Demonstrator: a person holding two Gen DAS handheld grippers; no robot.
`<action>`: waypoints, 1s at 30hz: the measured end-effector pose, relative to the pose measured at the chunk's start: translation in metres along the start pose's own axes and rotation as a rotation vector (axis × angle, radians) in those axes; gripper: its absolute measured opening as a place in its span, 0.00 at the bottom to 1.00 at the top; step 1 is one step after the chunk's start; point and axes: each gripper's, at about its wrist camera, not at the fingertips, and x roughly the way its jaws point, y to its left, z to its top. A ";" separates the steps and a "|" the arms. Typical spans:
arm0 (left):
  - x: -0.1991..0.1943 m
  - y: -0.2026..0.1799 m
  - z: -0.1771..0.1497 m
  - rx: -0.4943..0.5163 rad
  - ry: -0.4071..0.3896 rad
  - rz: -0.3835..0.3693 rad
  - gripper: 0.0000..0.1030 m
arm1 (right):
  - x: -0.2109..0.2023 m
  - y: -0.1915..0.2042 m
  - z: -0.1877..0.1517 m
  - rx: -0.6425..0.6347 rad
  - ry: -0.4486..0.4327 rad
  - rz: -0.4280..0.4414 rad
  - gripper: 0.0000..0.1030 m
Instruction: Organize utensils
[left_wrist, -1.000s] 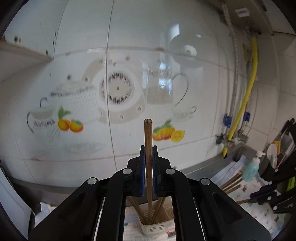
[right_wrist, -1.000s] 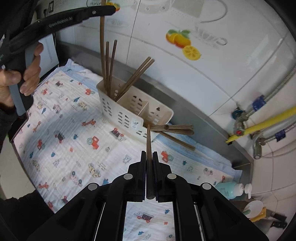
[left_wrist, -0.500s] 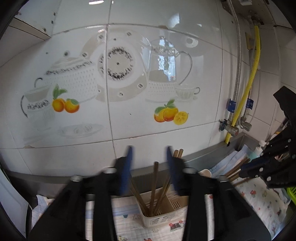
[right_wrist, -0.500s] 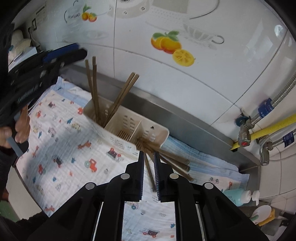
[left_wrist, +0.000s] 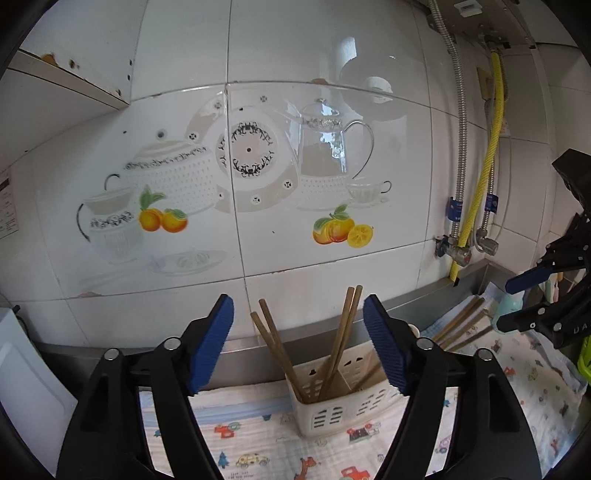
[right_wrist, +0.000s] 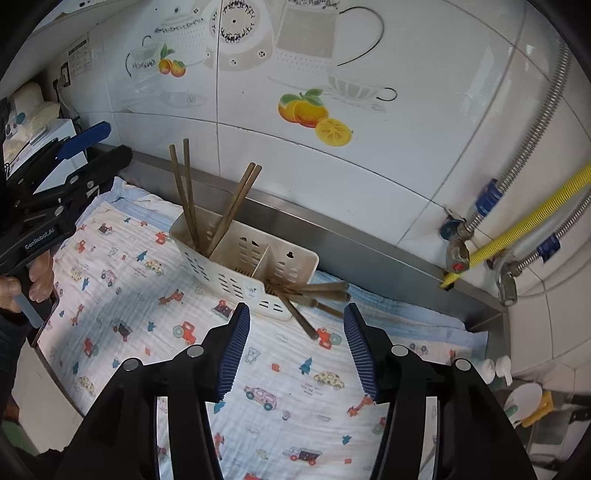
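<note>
Both grippers empty, jaws opening. Left gripper (left_wrist: 298, 345) frames the white utensil caddy (right_wrist: 236, 266) at 12 o'clock; four chopsticks (right_wrist: 186, 192) stand inside. Right gripper (right_wrist: 297, 349): loose chopsticks (right_wrist: 314, 295) lie at 12 o'clock, probably next pickup.

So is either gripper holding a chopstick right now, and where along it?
Neither. The left gripper and right gripper are both opening, with nothing between their jaws.

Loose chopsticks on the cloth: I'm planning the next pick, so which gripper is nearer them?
Right. The right gripper hovers just short of the loose chopsticks, jaws opening, empty. The left gripper faces the utensil holder instead, farther off.
</note>
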 end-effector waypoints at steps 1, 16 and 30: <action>-0.005 0.000 -0.001 -0.001 -0.005 0.002 0.77 | -0.004 0.001 -0.003 0.007 -0.009 0.005 0.56; -0.066 0.003 -0.041 -0.035 0.007 -0.016 0.92 | -0.033 0.026 -0.057 0.078 -0.098 0.052 0.82; -0.106 0.010 -0.090 -0.087 0.037 -0.014 0.94 | -0.034 0.055 -0.115 0.192 -0.186 0.091 0.86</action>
